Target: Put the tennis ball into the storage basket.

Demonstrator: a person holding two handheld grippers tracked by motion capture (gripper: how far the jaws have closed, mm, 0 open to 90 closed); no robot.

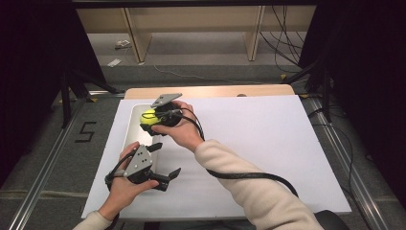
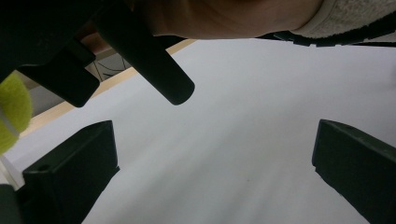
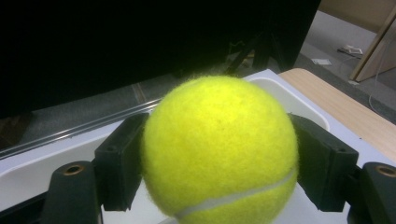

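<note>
A yellow tennis ball is held over the far end of a shallow white tray, with my right gripper shut on it. In the right gripper view the ball sits squeezed between both black jaws of the right gripper, above the tray's rim. My left gripper hovers nearer the front edge, beside the tray, open wide with nothing between its jaws. The ball shows at the left edge of the left gripper view.
A white sheet covers most of the wooden table. The right forearm in a cream sleeve crosses the sheet, with a black cable looping beside it. Wooden shelving legs stand on the floor beyond.
</note>
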